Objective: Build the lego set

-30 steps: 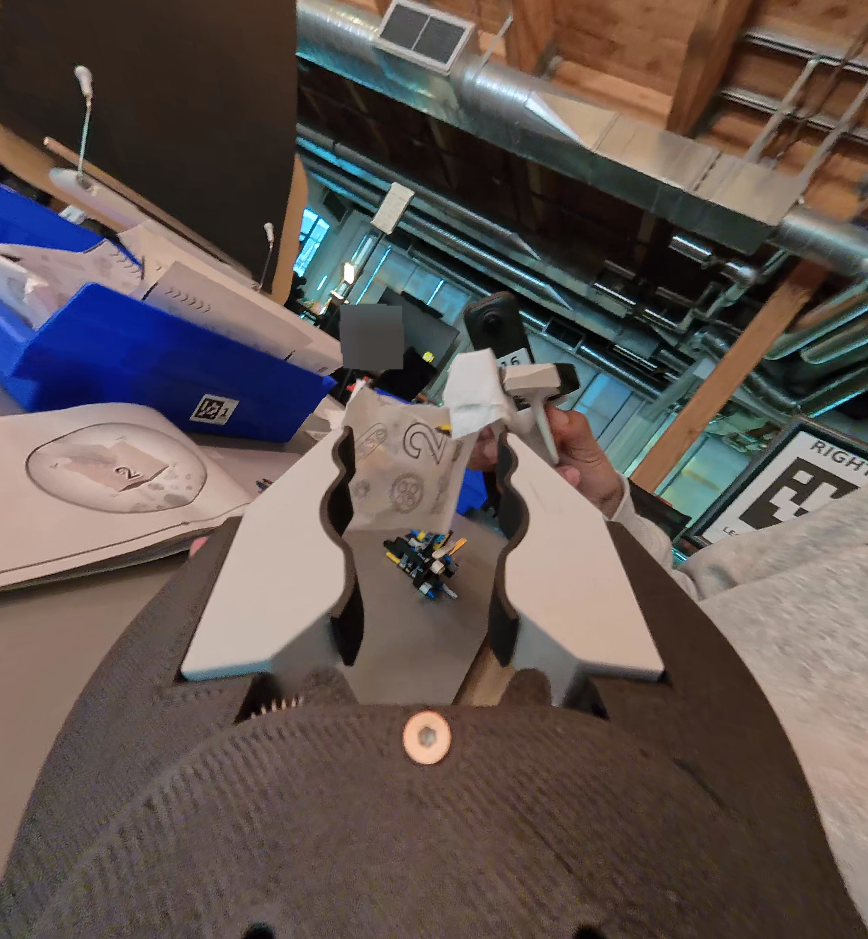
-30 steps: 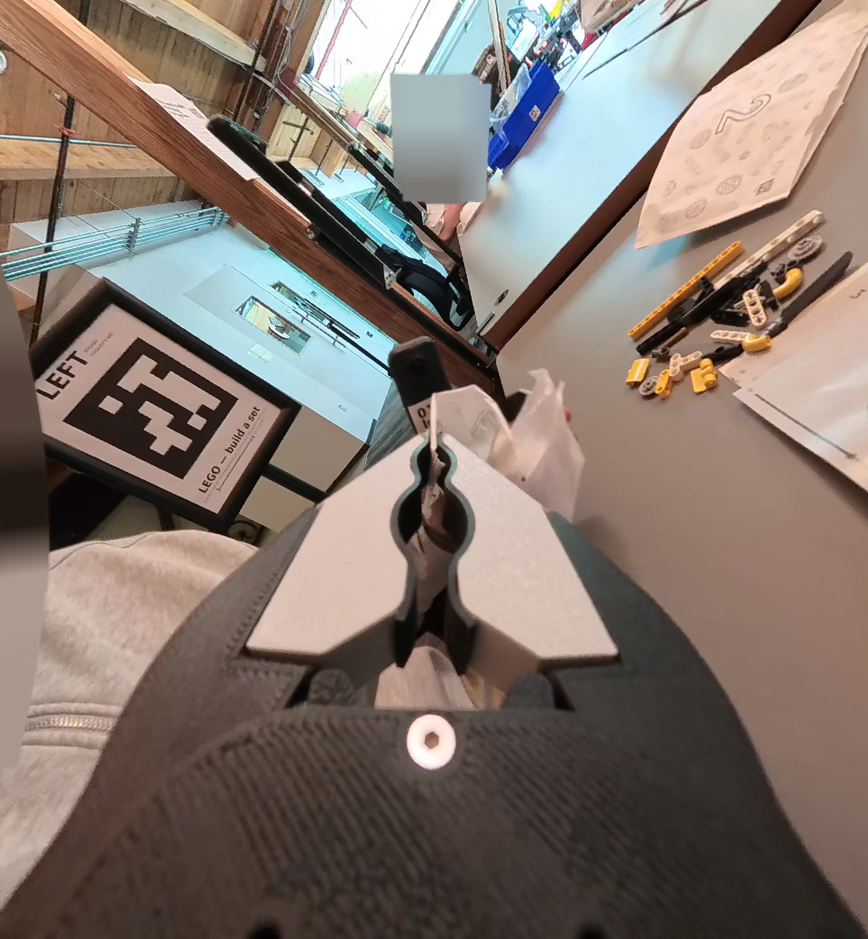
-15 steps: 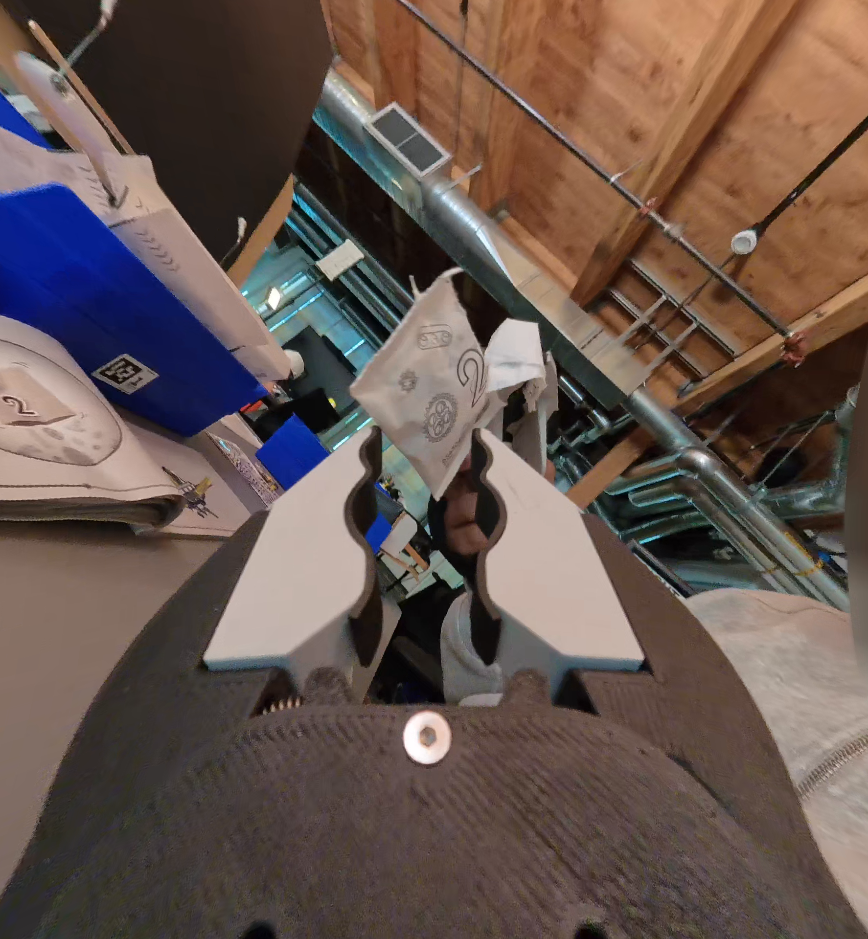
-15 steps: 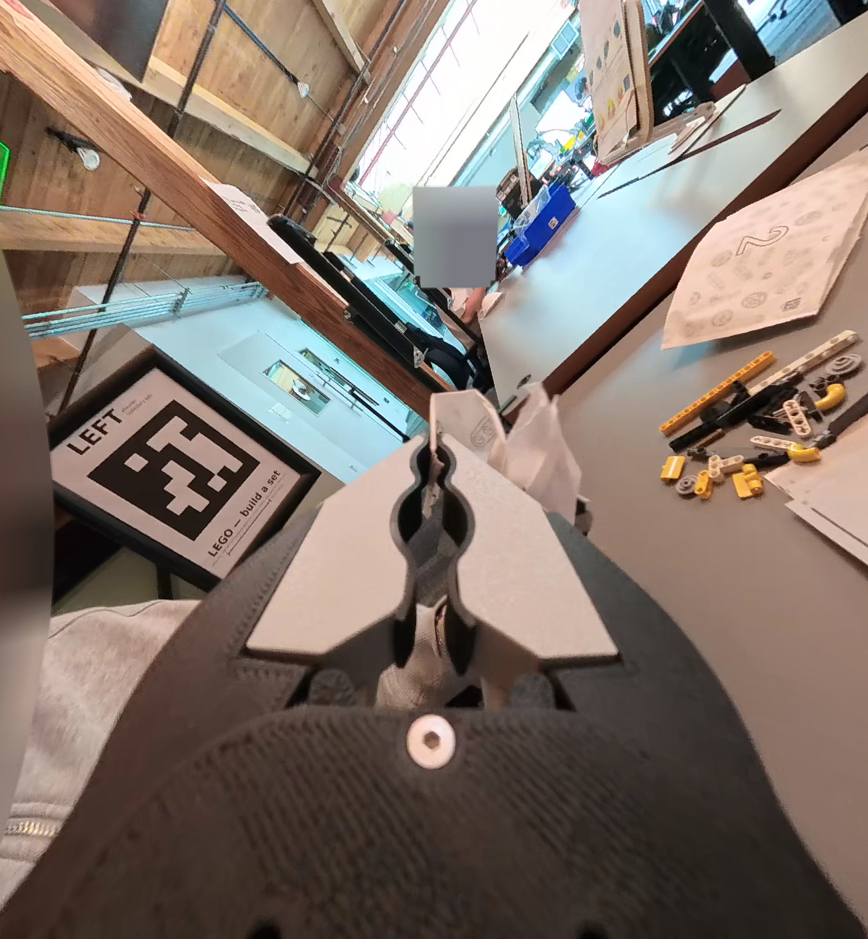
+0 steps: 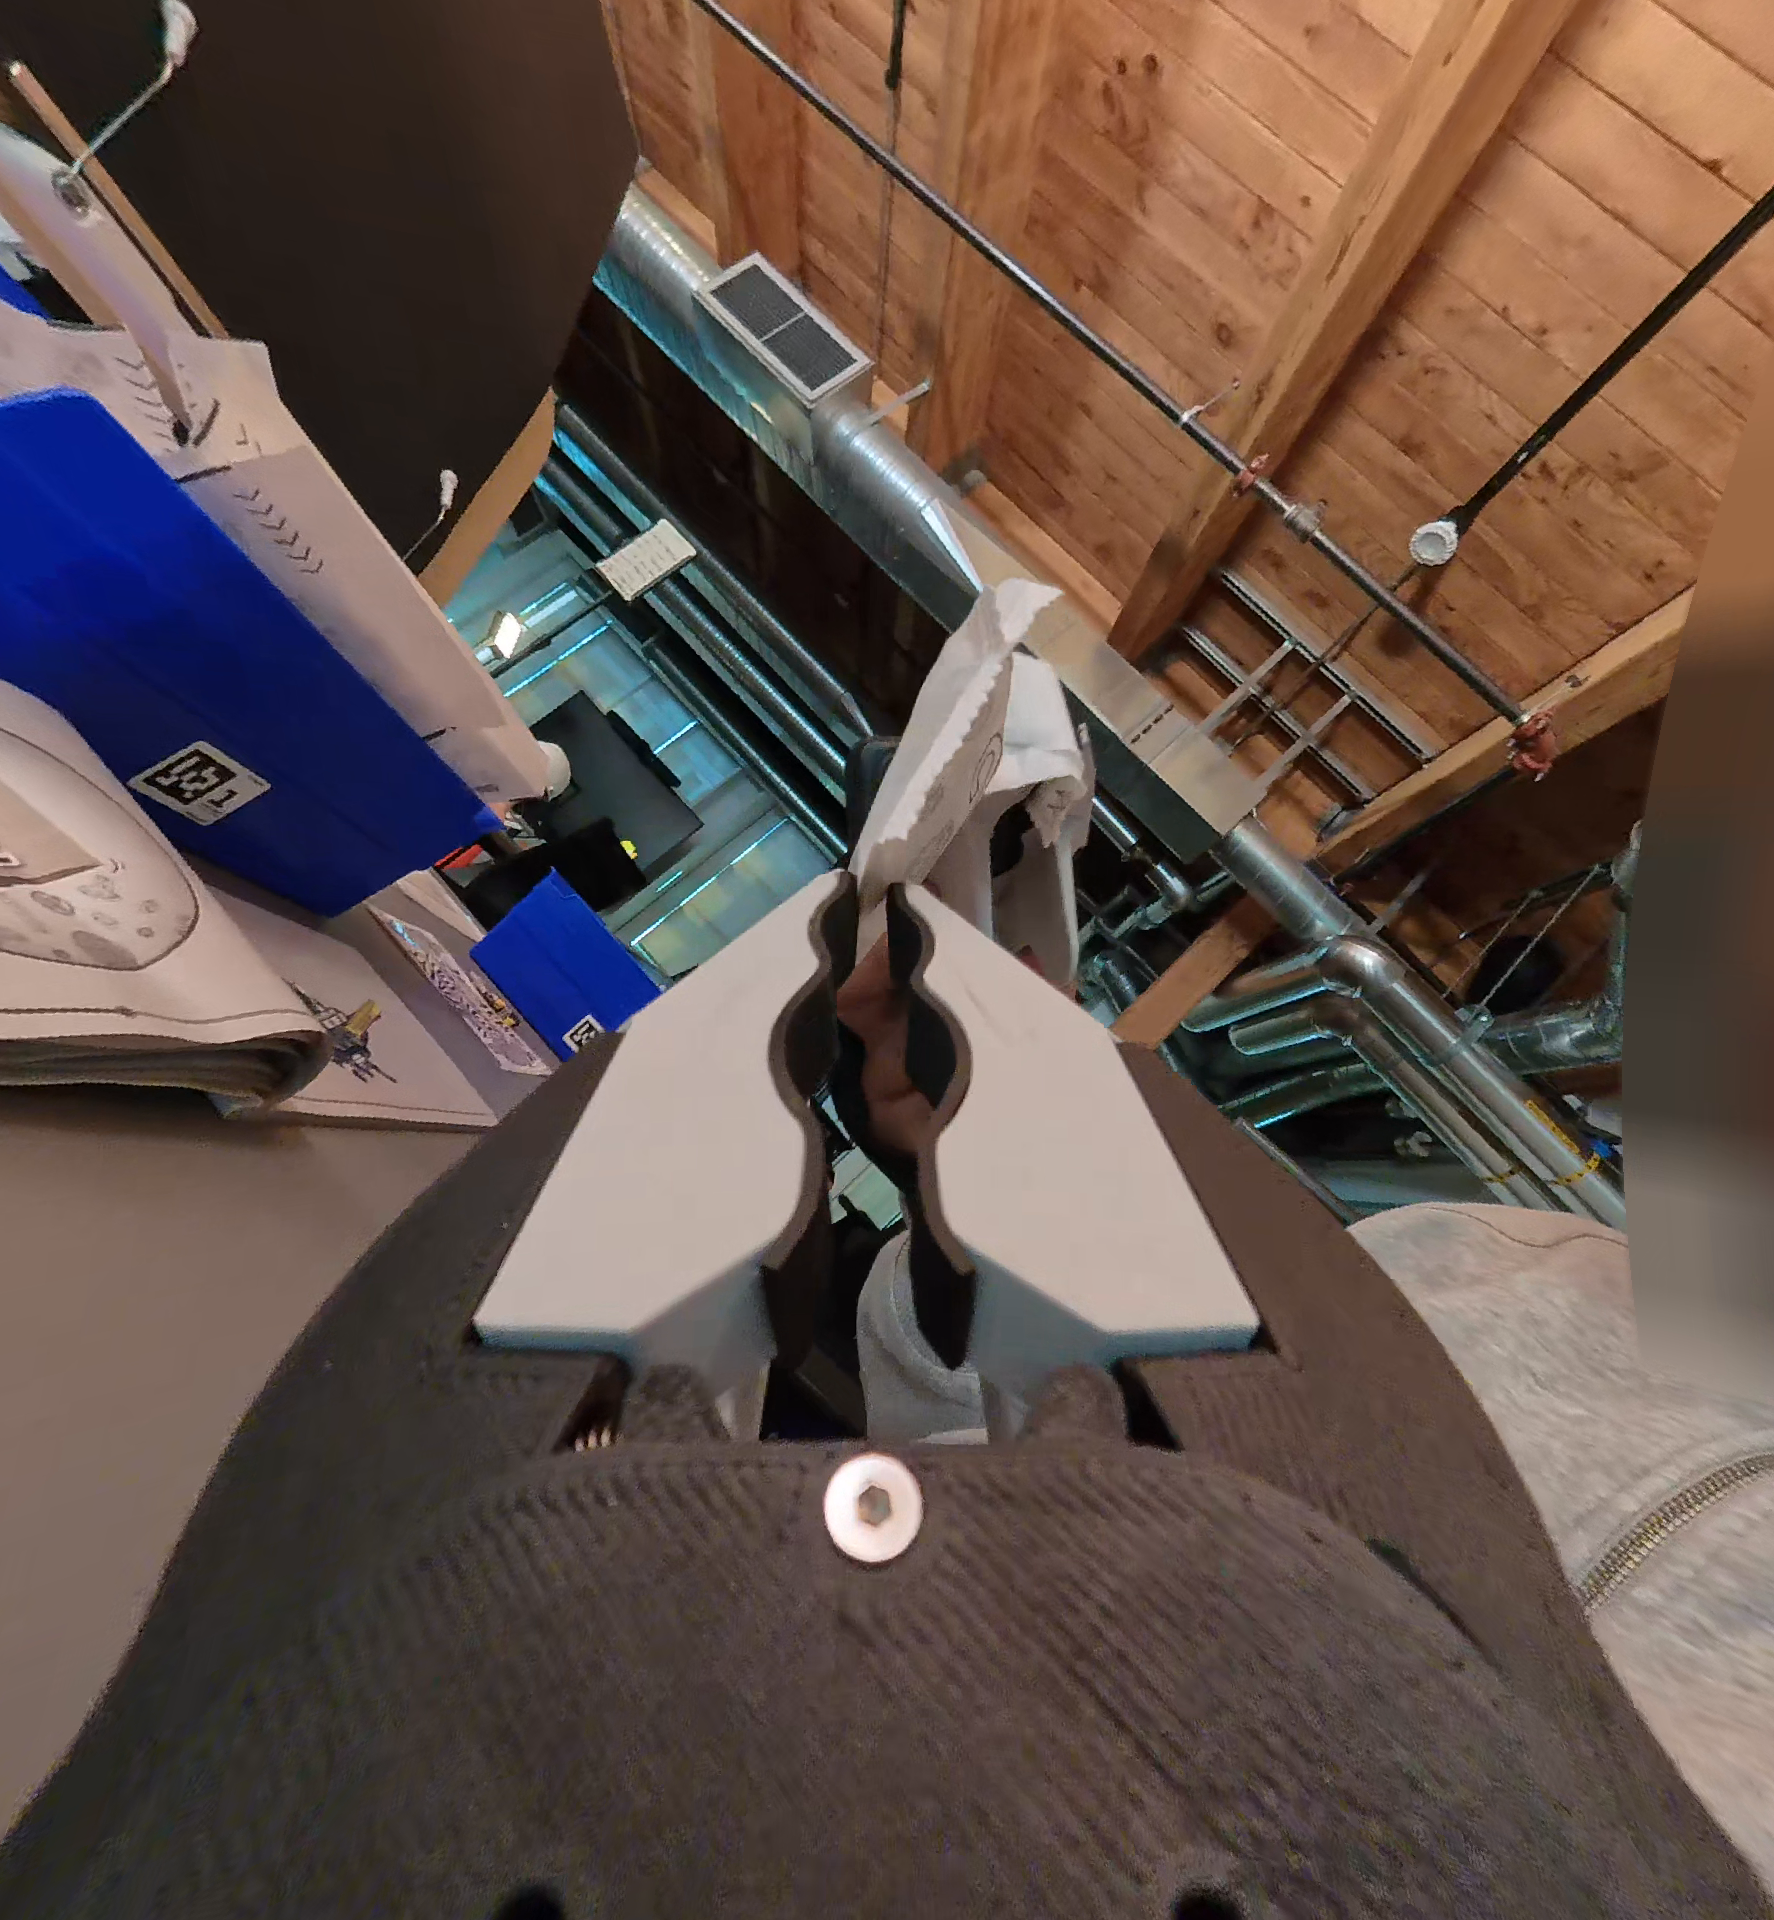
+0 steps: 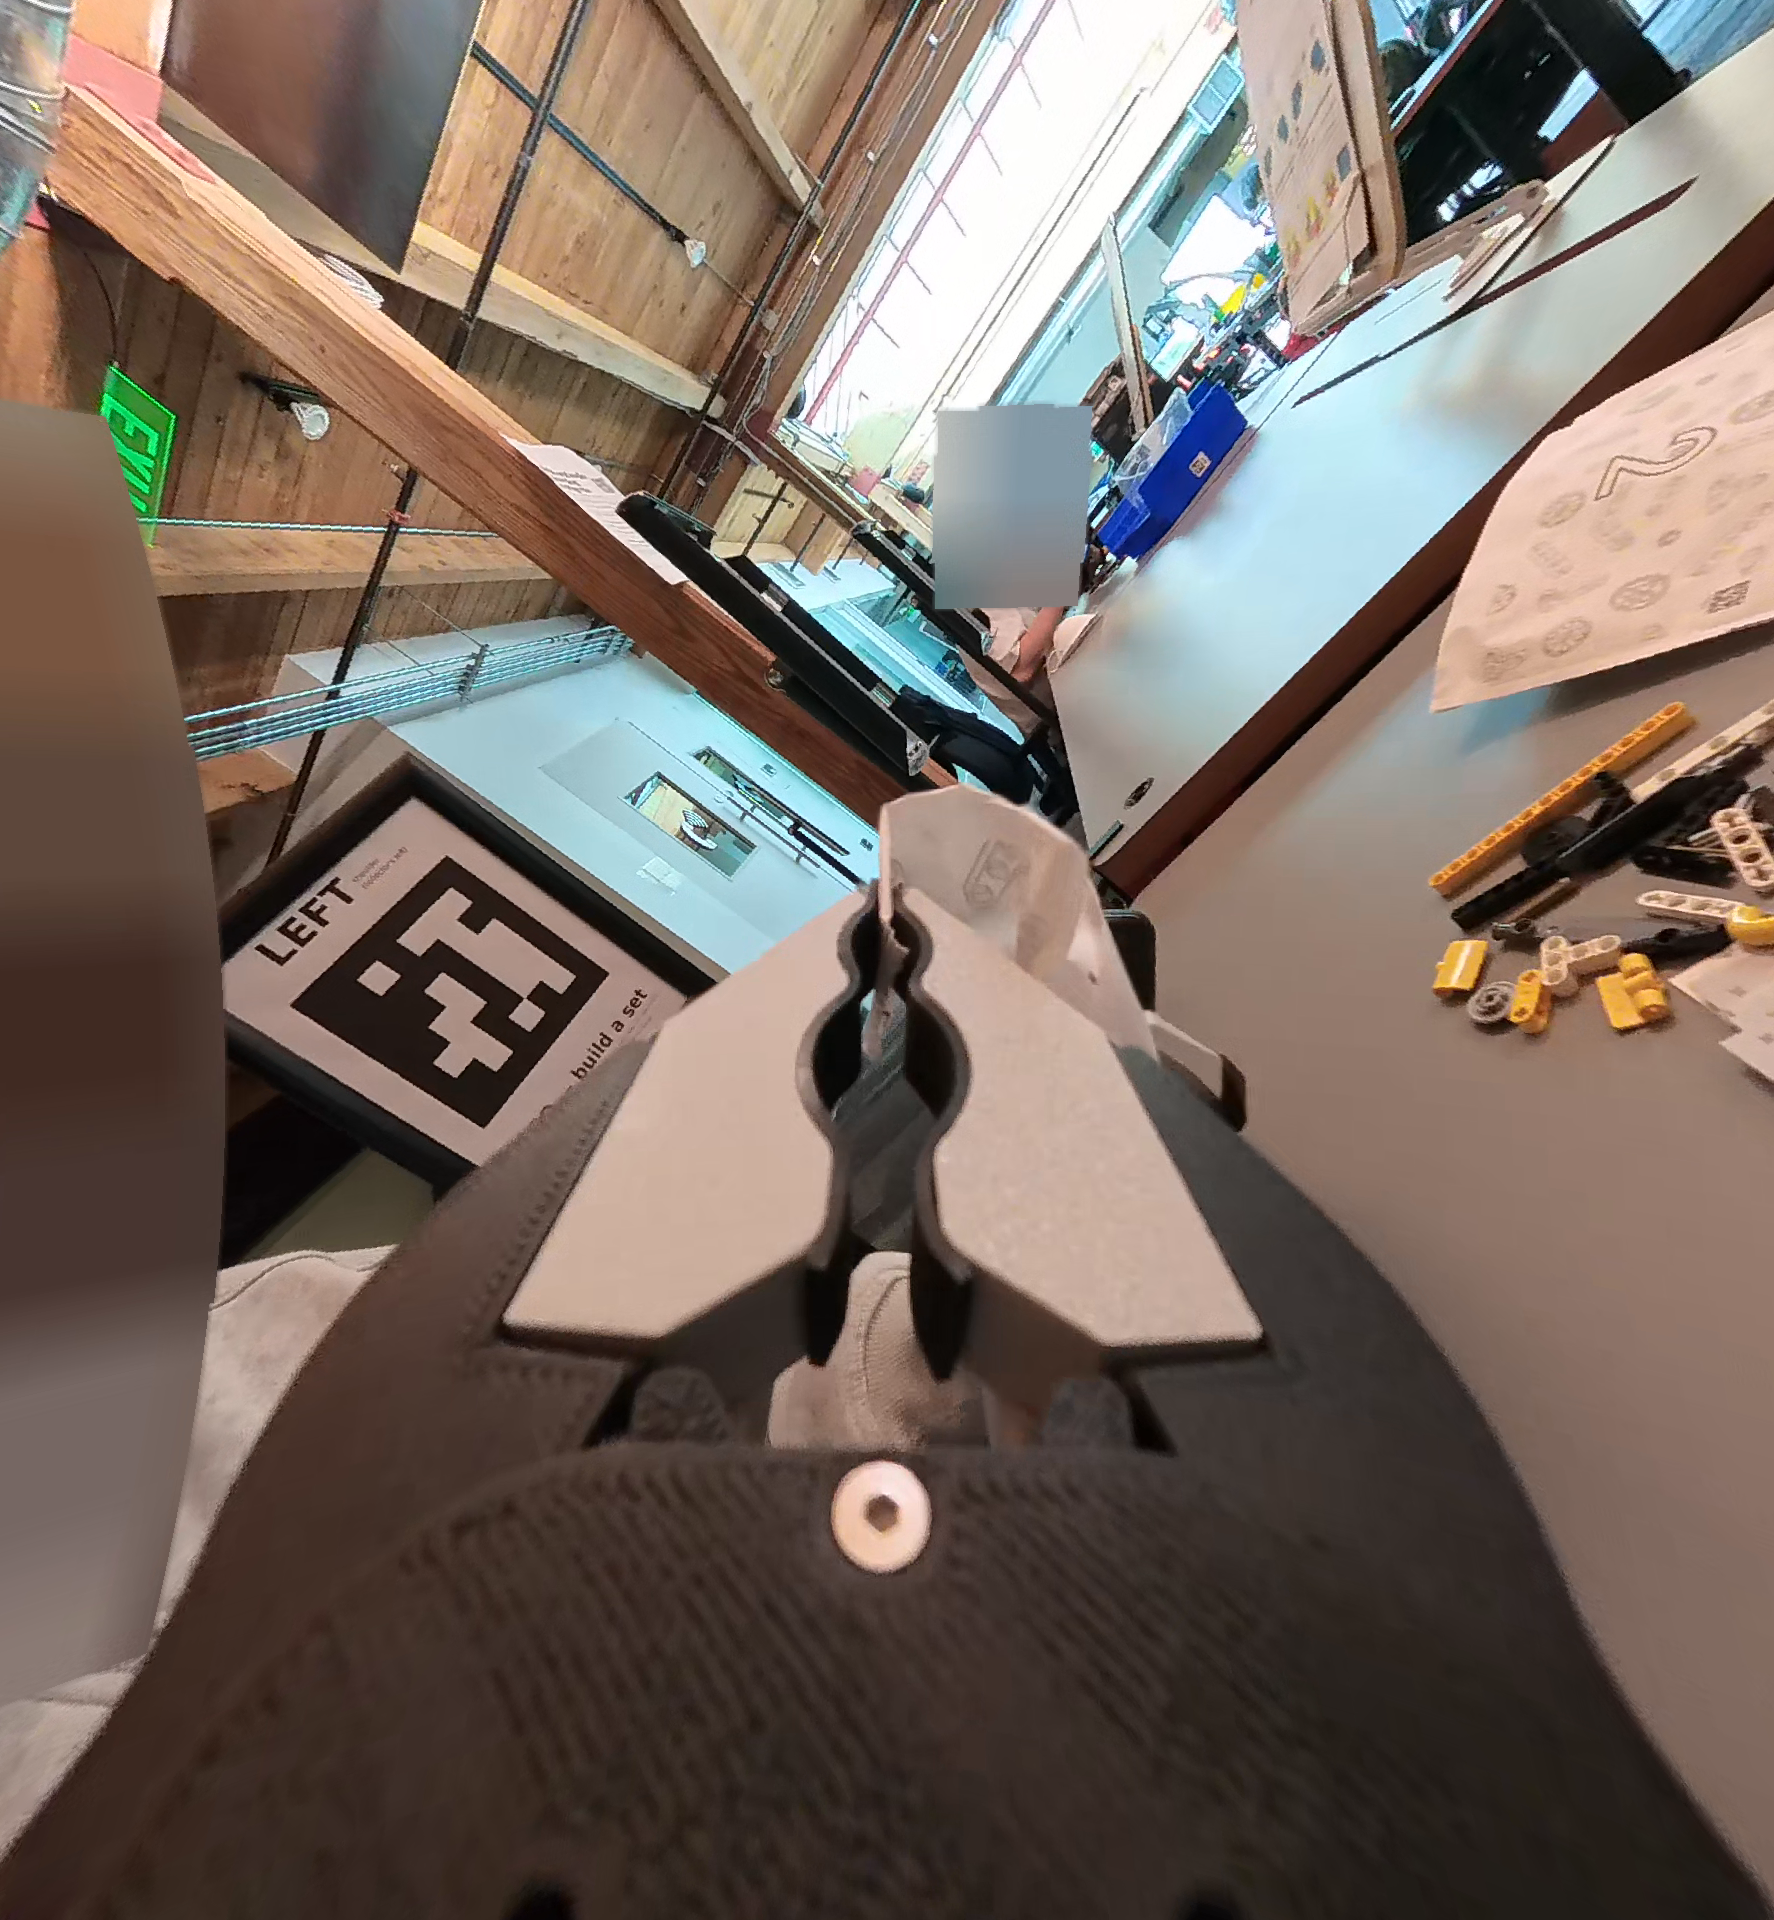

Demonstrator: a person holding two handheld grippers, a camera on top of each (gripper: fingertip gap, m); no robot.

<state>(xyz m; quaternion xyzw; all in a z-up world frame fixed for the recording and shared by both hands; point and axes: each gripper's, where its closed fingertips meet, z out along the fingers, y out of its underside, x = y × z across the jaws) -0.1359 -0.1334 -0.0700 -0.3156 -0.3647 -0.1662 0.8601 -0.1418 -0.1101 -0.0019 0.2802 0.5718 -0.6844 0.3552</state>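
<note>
- Lego parts bag (image 5: 950, 769), white paper with grey printing, is lifted off the table and sticks out past the tips of both grippers, crumpled and torn open at its top.
- Left gripper (image 5: 870, 894) has its fingers pressed together at the tips, pinching the bag's lower edge; the paper rises up and to the right from there.
- Right gripper (image 6: 893, 914) is likewise clamped on the bag (image 6: 987, 883), a thin strip of paper showing in the slot between its fingers, the rest folding away to the right of the tips.
- Loose lego pieces (image 6: 1631, 883), yellow, black, white and grey beams and connectors, lie on the grey table (image 6: 1434, 1247) well to the right of the right gripper.
- Beyond them, farther right, lies a second flat printed paper bag (image 6: 1641, 551).
- To the left of the left gripper rests an instruction booklet (image 5: 83, 935), with a blue bin (image 5: 156, 644) behind it.
- A framed marker sign (image 6: 436, 966) stands left of the right gripper's fingers.
</note>
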